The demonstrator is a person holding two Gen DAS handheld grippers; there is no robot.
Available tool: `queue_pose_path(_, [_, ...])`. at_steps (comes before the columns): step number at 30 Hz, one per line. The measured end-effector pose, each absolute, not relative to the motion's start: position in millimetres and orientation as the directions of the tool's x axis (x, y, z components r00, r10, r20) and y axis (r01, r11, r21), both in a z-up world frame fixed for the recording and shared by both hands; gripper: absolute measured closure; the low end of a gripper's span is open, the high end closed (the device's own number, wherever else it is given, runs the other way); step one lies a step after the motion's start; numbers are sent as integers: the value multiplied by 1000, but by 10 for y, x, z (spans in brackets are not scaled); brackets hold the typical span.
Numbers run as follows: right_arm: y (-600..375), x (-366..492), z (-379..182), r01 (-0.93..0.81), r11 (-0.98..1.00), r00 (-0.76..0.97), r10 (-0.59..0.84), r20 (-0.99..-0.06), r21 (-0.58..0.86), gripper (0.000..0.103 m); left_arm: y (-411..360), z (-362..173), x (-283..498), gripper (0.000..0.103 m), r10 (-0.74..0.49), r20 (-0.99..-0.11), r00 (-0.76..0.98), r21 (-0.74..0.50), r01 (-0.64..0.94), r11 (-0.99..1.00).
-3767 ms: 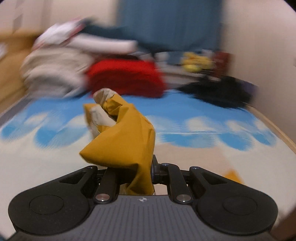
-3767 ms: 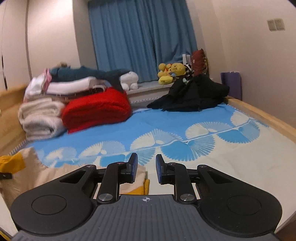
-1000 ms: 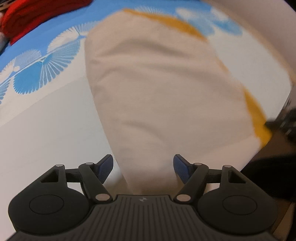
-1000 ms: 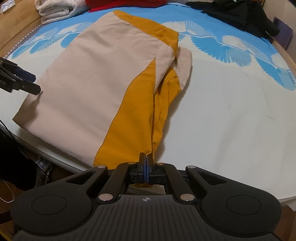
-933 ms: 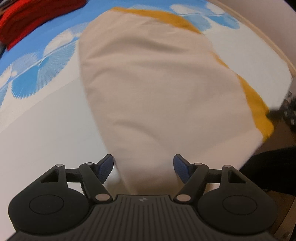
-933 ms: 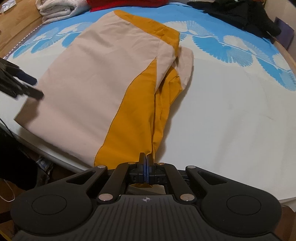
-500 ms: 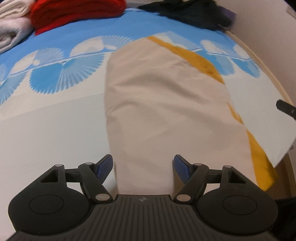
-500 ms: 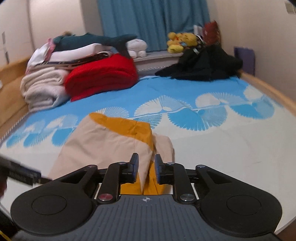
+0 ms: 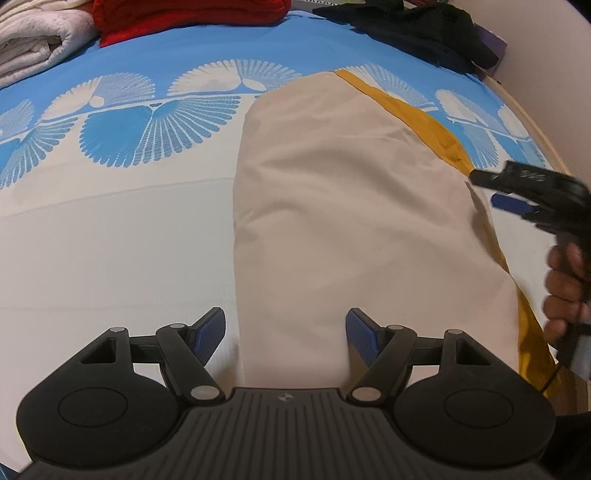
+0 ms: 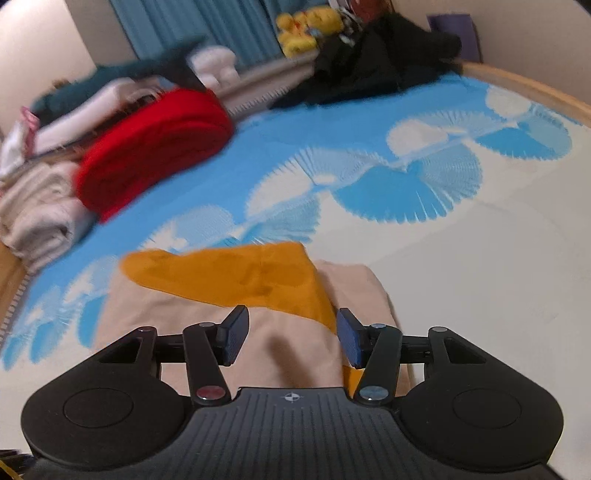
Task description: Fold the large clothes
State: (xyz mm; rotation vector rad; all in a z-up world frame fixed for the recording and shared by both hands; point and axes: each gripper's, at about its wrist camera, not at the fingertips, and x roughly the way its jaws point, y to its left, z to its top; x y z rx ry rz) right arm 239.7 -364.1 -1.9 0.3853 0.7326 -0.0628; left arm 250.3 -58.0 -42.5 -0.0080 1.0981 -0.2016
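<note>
Beige garment [image 9: 354,206] w/ mustard-yellow panel [image 9: 428,125] lies flat, folded lengthwise, on the bed [image 9: 110,251], near edge, running from near to far across the white part of the blue fan-print sheet. Yellow strip runs along its right side in left wrist view; in right wrist view the yellow [image 10: 236,277] sits across the far end.

Left gripper [image 9: 286,332] released, jaws spread wide over the garment's near end, cloth under the gap but pads not pinching it. Right gripper [image 10: 291,334] also released: jaws have just been opening, nothing clamped, beige cloth visible below/between them. In left wrist view the right gripper [image 9: 495,190] shows at the right edge above the garment's right side, held by a hand [image 9: 565,291].

Far side of bed: red folded blanket [image 10: 155,144], white towels [image 9: 33,33] at far left, black clothes heap [image 9: 417,26] at far right, yellow plush toys [image 10: 306,26] by blue curtain [image 10: 199,26]. Right wrist view is motion-blurred.
</note>
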Motion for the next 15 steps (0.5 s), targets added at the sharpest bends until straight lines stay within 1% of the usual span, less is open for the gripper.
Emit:
queue_pose_path(4, [-3694, 2610, -238, 248, 909, 702, 68, -708, 334, 49, -545, -412, 2532, 25, -164, -882, 441, -110, 147, 983])
queue_pose_path(6, [-3697, 2663, -269, 236, 898, 701, 107, -705, 371, 71, -536, -404, 2549, 25, -162, -881, 445, -111, 138, 984])
queue_pose_path(7, [-3679, 2676, -256, 211, 895, 709, 136, -692, 392, 100, -536, -401, 2556, 25, -160, -881, 446, -111, 133, 985])
queue_pose_path(9, [-3650, 2640, -128, 159, 900, 768, 145, -623, 406, 102, -542, -399, 2568, 25, -165, -880, 445, -119, 129, 984])
queue_pose_path(10, [-3689, 2593, -36, 149, 891, 812, 137, -567, 429, 102, -553, -394, 2571, 25, -173, -879, 444, -126, 133, 983])
queue_pose_path(11, [-3768, 2566, 13, 172, 874, 835, 115, -538, 454, 102, -566, -394, 2571, 25, -178, -879, 442, -129, 138, 982])
queue_pose_path(12, [-3822, 2563, 6, 224, 870, 829, 67, -555, 439, 102, -584, -397, 2564, 25, -184, -879, 439, -132, 147, 980])
queue_pose_path(14, [-3849, 2601, -79, 326, 887, 774, -53, -631, 326, 102, -629, -401, 2538, 25, -204, -882, 426, -141, 175, 974])
queue_pose_path(15, [-3849, 2614, -121, 349, 892, 752, -86, -653, 285, 102, -651, -399, 2522, 25, -212, -883, 418, -142, 192, 971])
